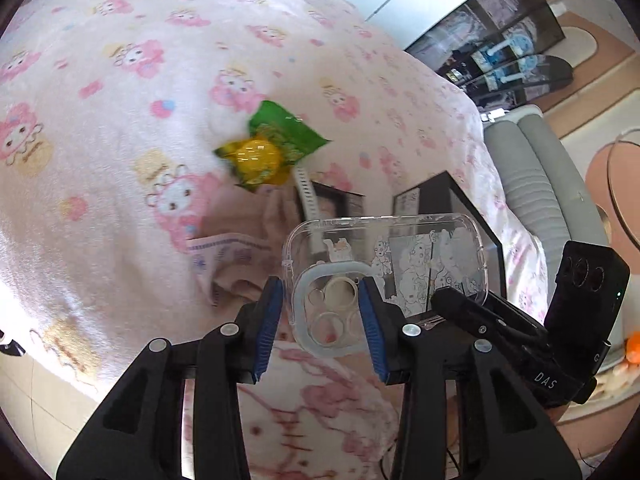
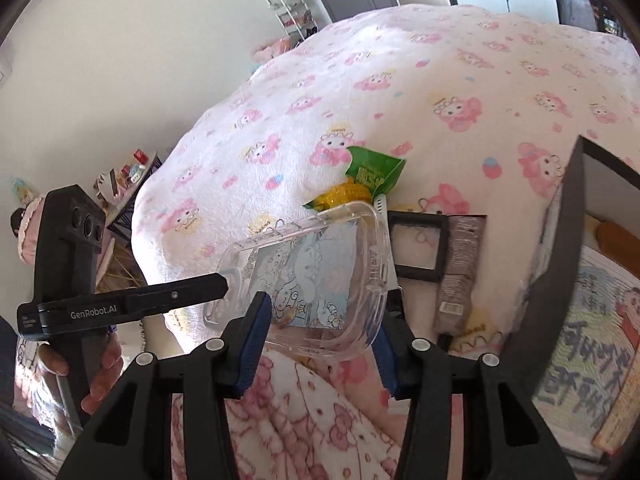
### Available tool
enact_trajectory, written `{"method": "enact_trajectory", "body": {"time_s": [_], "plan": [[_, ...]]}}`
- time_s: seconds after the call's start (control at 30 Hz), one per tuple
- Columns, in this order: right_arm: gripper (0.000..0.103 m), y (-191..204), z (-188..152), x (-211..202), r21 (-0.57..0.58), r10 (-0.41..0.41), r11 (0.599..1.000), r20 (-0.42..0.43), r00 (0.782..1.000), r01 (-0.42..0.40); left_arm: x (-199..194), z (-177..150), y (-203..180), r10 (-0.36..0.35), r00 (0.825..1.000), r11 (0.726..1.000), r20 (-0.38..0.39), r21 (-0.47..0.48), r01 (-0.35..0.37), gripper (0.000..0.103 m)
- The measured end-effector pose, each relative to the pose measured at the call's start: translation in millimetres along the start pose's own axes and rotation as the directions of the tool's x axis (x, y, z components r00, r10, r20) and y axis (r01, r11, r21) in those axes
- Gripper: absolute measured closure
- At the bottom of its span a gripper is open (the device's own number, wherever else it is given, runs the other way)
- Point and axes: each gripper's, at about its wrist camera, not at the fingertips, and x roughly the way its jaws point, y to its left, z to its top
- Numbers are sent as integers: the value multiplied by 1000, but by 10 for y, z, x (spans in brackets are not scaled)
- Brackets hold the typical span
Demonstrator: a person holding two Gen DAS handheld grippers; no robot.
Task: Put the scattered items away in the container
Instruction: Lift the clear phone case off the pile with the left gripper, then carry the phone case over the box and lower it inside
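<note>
Your left gripper (image 1: 323, 312): jaws clamped on the phone case (image 1: 384, 264) | right gripper (image 2: 322, 340): likewise, opposite end.

Pink cartoon-print blanket (image 1: 120, 80) covering the bed; grey ribbed cushion (image 1: 536, 184) beside its edge; dark glass-fronted cabinet (image 1: 500, 40) in the background; white wire rack (image 2: 290, 4) against the far wall; small cluttered shelf (image 2: 128, 178) near the bed's corner

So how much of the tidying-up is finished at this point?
Both the left hand-held gripper and right hand-held gripper grip the clear plastic phone case. I cannot tell what already lies in the black box. The green-and-yellow snack packet and white strap lie on the pink blanket.
</note>
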Motion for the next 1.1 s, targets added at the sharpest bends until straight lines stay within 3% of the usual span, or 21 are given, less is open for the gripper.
{"method": "enact_trajectory", "body": {"time_s": [0.27, 0.4, 0.53, 0.7, 0.77, 0.93, 1.03, 1.1], "plan": [[59, -550, -450, -1002, 125, -38, 992, 139, 990, 20, 386, -181, -1253, -51, 997, 983, -52, 174, 59, 64], [59, -996, -672, -1420, 191, -105, 979, 184, 977, 69, 863, -274, -1853, -86, 987, 961, -132, 250, 117, 64], [59, -1504, -936, -1629, 272, -174, 955, 191, 966, 119, 1470, -388, -2309, -62, 975, 939, -214, 317, 129, 64], [59, -2138, -1140, -1620, 376, -215, 915, 144, 966, 148, 2125, -432, -2475, -28, 949, 946, -315, 298, 127, 64], [59, -2293, -1158, -1574, 391, -229, 904, 106, 968, 171, 2249, -468, -2469, 5, 944, 952, -330, 292, 97, 69], [58, -2335, -1190, -1453, 360, -277, 900, 37, 960, 246, 2344, -621, -2488, 38, 939, 955, -341, 290, 66, 70], [58, -2322, -1219, -1398, 330, -334, 891, 16, 942, 310, 2335, -648, -2523, 92, 944, 942, -316, 336, 21, 70], [58, -2326, -1242, -1442, 342, -338, 887, 20, 941, 312, 2349, -640, -2511, 88, 939, 943, -333, 331, 29, 70]]}}
